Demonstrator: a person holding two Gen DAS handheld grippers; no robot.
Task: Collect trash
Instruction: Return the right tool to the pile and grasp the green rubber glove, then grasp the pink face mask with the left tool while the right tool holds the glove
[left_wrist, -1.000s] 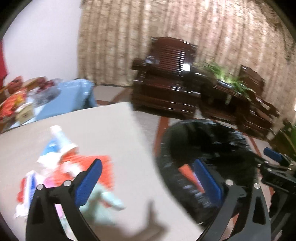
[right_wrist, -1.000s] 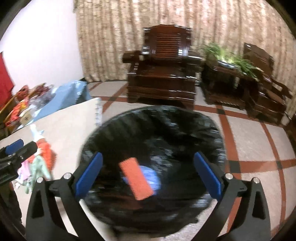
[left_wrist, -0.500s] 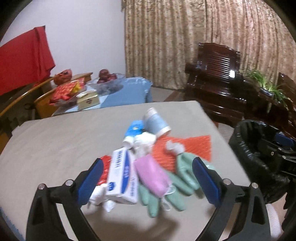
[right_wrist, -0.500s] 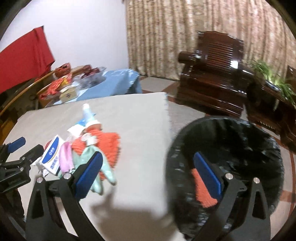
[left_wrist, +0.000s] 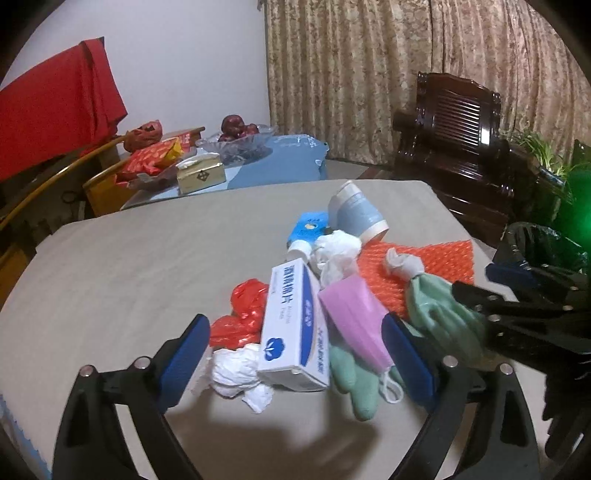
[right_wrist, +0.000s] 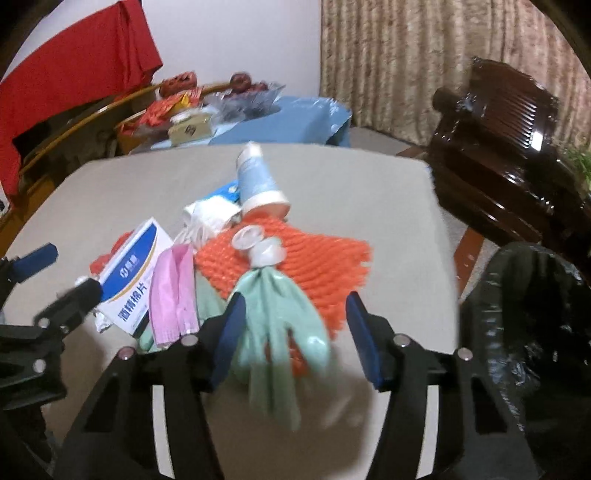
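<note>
Trash pile sits mid-table on the beige cover. White-and-blue box lies on top, printed 酒精棉片 plus a cotton-boll logo; smaller print unreadable. Around it: pink mask, green glove, orange mesh, blue paper cup on its side, white tissue wads, red wrapper.

Left gripper jaws wide apart, box and tissue between them, nothing pinched. Right gripper jaws have just been closing, straddling the glove, pads not yet on it. Black-bagged bin just beside the table's right edge.
</note>
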